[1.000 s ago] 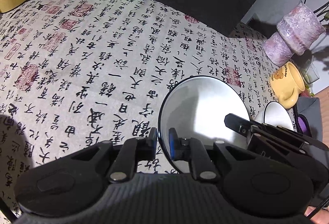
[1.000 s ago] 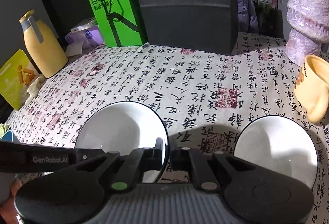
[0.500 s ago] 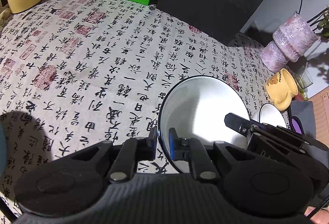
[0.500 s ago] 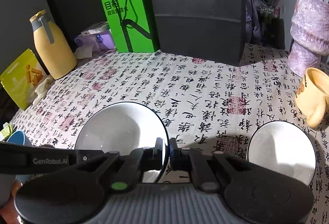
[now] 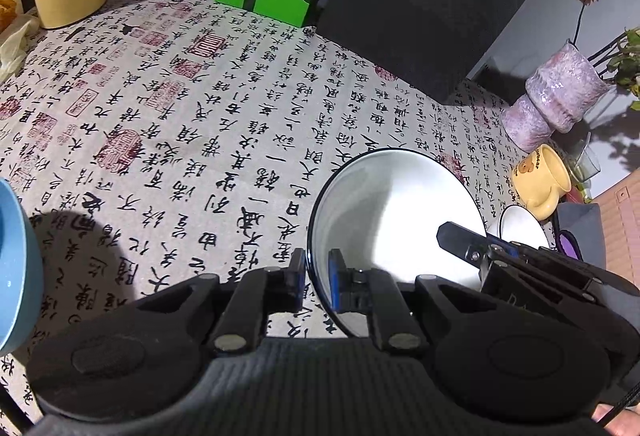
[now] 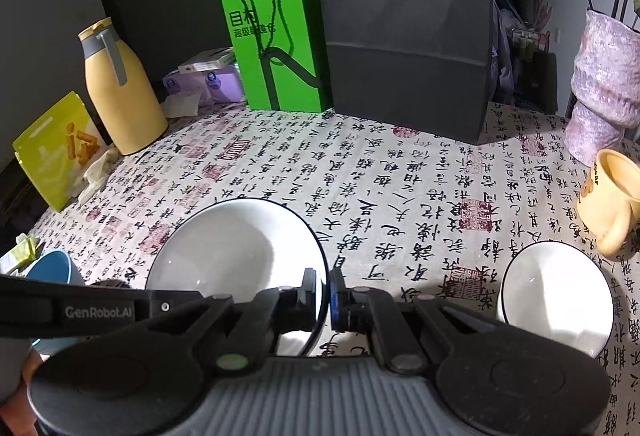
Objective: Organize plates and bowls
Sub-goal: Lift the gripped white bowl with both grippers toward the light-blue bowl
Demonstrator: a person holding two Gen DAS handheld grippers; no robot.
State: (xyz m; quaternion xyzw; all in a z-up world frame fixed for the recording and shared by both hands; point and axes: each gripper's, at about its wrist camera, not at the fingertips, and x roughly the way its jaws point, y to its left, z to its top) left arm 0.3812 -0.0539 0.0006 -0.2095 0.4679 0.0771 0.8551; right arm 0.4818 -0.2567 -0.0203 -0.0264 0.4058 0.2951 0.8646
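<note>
A large white bowl (image 5: 392,212) with a thin dark rim hangs above the calligraphy tablecloth (image 5: 192,140), held from both sides. My left gripper (image 5: 317,268) is shut on its left rim, blue pads on either side of the edge. My right gripper (image 6: 323,292) is shut on the right rim of the same bowl (image 6: 236,248). A smaller white bowl (image 6: 556,296) sits on the cloth to the right, also seen in the left wrist view (image 5: 520,224) behind the other gripper's black body.
A blue cup (image 6: 52,268) stands at the near left. A yellow mug (image 6: 612,196) and purple vase (image 6: 604,92) are at the right. A black paper bag (image 6: 404,28), green bag (image 6: 276,40), yellow flask (image 6: 120,92) and snack pouch (image 6: 52,148) line the back.
Both grippers have lifted and drawn back with the large bowl between them. The table looks farther away, and the blue cup has come into the left wrist view.
</note>
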